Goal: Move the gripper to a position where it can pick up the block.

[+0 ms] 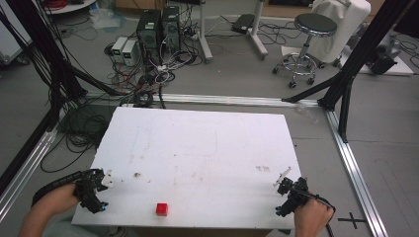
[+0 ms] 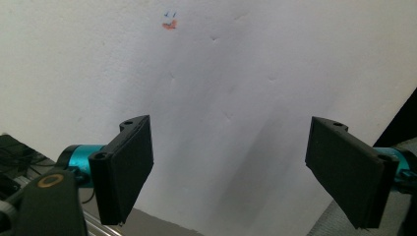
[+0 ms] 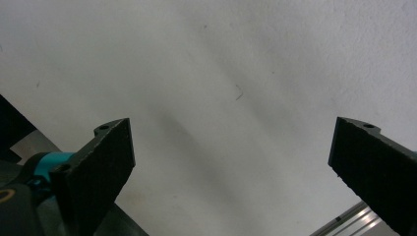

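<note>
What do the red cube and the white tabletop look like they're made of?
The red cube is small, with a slightly glossy top, so likely plastic or painted wood; too small to settle. The white tabletop is matte, dented and scuffed, so probably foam board or soft painted panel.

The white table [image 1: 207,148] looks like matt, dented foam board, the red cube [image 1: 161,209] smooth, perhaps plastic.

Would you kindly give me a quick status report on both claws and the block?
Left claw open, empty, at table's left edge. Right claw open, empty, at right edge. Red block untouched near front edge, between them. Nothing in the way.
</note>
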`<state>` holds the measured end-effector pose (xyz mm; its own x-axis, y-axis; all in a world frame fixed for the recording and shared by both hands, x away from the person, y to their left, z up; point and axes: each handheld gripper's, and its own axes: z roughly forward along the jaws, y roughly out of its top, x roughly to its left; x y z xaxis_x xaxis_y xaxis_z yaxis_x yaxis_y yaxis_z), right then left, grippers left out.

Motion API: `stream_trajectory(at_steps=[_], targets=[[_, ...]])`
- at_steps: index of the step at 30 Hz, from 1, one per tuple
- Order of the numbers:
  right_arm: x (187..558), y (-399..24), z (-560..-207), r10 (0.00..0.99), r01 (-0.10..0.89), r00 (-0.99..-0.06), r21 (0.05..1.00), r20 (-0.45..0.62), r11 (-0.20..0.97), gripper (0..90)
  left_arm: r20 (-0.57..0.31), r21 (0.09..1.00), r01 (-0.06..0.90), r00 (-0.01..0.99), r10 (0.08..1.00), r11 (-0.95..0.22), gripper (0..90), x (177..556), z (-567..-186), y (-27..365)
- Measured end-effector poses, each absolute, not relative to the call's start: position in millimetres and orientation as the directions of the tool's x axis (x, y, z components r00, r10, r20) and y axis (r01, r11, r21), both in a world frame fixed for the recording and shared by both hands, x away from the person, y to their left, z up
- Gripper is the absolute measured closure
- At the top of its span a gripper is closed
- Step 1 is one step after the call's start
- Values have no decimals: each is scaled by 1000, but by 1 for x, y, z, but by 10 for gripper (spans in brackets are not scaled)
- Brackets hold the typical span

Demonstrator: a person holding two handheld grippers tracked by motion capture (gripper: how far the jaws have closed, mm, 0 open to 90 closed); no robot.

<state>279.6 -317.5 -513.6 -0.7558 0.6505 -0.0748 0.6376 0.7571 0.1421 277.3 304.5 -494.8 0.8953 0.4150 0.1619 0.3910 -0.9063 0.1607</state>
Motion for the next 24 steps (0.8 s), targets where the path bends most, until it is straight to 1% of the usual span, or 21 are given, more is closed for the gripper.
stream_trajectory(at_steps=[4, 5, 10, 12, 18, 19, 22, 24], targets=[[279, -317, -513, 651, 638, -756, 145, -72, 756, 27, 170, 148, 389, 895, 411, -909, 185, 277, -496, 303], [279, -318, -513, 651, 637, -755, 154, -71, 755, 27, 165, 138, 371, 906, 390, -918, 186, 277, -497, 301], [279, -319, -513, 653, 638, -755, 158, -67, 754, 27, 178, 119, 341, 917, 357, -933, 185, 278, -499, 299], [280, -318, -512, 653, 637, -754, 161, -70, 754, 27, 197, 89, 315, 924, 326, -945, 185, 281, -502, 296], [282, -315, -513, 642, 628, -763, 156, -70, 763, 27, 188, 53, 279, 940, 284, -959, 186, 286, -501, 292], [282, -315, -513, 642, 627, -764, 156, -69, 763, 27, 183, 48, 258, 948, 262, -965, 186, 287, -500, 290], [282, -315, -513, 640, 625, -765, 158, -69, 764, 27, 171, 45, 238, 955, 243, -970, 186, 288, -499, 289], [282, -314, -513, 642, 626, -764, 161, -67, 763, 27, 162, 29, 202, 966, 204, -979, 185, 288, -497, 287]])
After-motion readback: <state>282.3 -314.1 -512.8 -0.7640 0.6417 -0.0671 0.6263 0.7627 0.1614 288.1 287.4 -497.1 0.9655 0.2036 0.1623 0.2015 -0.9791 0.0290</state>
